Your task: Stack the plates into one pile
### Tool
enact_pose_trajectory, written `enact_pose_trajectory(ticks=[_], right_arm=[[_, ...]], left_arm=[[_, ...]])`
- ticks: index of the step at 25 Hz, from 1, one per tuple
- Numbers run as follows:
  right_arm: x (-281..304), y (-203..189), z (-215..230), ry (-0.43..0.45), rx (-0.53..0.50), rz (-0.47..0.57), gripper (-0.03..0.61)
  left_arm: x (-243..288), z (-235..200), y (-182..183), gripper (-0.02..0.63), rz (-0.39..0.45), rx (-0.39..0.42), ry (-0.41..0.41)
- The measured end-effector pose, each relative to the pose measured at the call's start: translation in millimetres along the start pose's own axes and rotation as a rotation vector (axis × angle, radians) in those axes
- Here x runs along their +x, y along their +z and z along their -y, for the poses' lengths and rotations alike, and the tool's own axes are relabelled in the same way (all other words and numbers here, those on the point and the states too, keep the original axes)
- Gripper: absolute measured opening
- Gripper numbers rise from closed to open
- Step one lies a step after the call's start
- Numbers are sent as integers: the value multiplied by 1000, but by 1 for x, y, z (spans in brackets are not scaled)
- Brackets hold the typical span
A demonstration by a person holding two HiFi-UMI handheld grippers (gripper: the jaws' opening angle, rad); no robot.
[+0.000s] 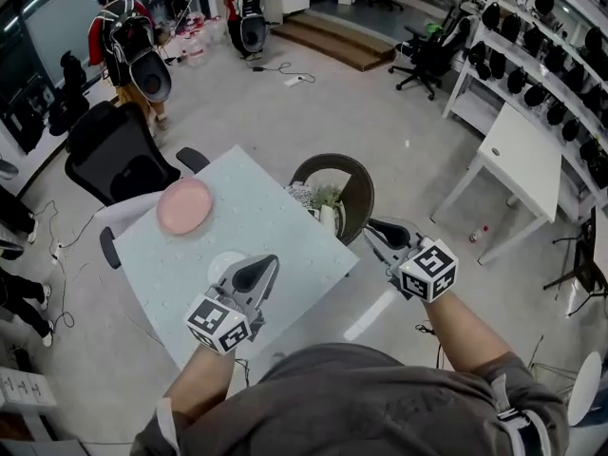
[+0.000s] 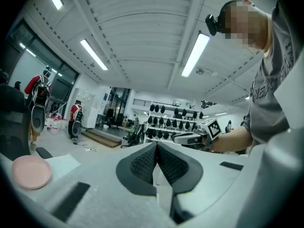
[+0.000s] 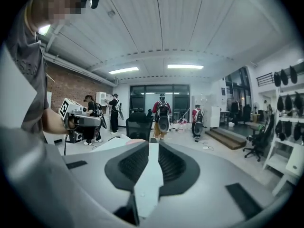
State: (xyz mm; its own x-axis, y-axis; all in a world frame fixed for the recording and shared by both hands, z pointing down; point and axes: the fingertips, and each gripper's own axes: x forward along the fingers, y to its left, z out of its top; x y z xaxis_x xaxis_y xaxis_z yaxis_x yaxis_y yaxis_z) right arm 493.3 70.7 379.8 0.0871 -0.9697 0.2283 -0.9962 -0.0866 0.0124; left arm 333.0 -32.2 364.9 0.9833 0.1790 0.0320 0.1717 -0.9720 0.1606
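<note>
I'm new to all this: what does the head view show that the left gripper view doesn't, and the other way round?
Only the head view: the pale table as a whole, a white plate partly behind the left gripper, and a small plant just past the table's edge. Only the left gripper view: the ceiling lights, and that gripper's own jaws up close, closed together with nothing between them. Both: the pink plate, the right gripper with its marker cube, and the shelves of dark gear.
</note>
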Motion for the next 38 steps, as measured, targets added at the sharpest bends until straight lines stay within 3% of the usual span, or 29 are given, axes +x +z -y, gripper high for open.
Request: enact_pose_trajectory(ticks=[5,11,38], right_arm=[[-56,-1,25,-84,-5,-6,-6],[-96,1,33,-122,1,8,-8],[-91,8,20,-81,-16,23,-8]], left_arm=[[27,29,19,6,9,37,-34],[38,55,27,6,13,68,-48],[25,54,27,6,27,66,-19]])
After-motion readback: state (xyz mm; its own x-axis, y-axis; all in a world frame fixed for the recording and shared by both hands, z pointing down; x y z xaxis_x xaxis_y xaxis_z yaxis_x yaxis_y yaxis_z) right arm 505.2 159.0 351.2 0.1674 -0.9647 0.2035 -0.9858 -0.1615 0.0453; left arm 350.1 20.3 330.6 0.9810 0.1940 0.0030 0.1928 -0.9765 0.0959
